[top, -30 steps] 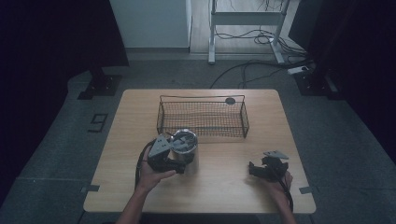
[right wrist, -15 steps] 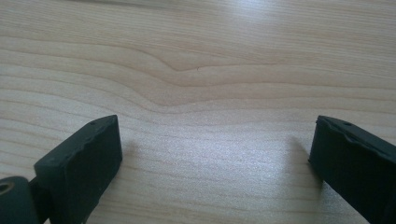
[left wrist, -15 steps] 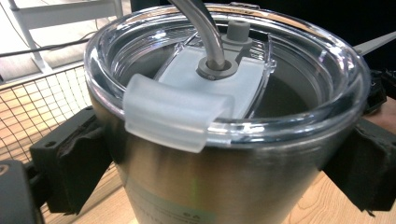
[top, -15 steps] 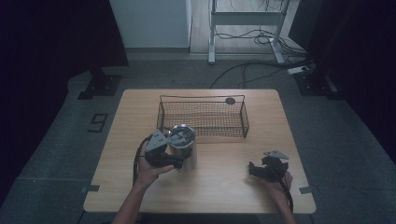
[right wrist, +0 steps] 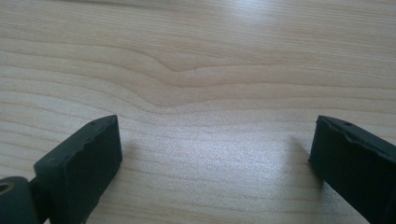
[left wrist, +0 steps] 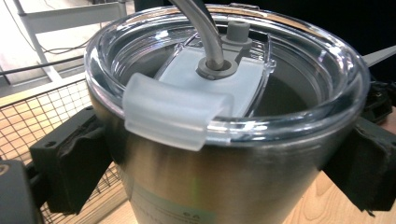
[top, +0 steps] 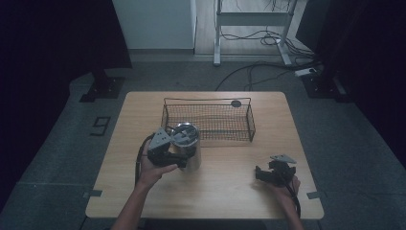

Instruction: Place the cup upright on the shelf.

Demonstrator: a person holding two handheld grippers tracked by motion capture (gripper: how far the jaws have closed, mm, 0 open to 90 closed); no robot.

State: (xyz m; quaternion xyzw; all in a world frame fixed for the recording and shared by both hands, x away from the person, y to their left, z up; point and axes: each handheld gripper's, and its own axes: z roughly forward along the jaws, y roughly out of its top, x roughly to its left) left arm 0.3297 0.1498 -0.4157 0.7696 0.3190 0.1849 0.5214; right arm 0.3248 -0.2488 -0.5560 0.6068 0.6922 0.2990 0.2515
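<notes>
A stainless steel tumbler [top: 189, 143] with a clear lid and a bent straw stands on the wooden table [top: 225, 196], just in front of the wire basket's left end. My left gripper [top: 183, 154] is shut on it. In the left gripper view the black pads [left wrist: 70, 168] press on both sides of the tumbler [left wrist: 224, 191] just below the lid. My right gripper [top: 261, 173] rests low on the table at the front right. Its jaws stand wide open in the right gripper view [right wrist: 215, 158], with only bare wood between them.
A black wire basket [top: 208, 100] stands at the table's far middle, with a small dark round thing [top: 236, 103] at its far rim. Its mesh [left wrist: 28, 121] lies close behind the tumbler. Cables and a metal frame are on the floor beyond the table.
My left gripper and the tumbler have shifted slightly left and farther from me, toward the basket. The right gripper has stayed in place.
</notes>
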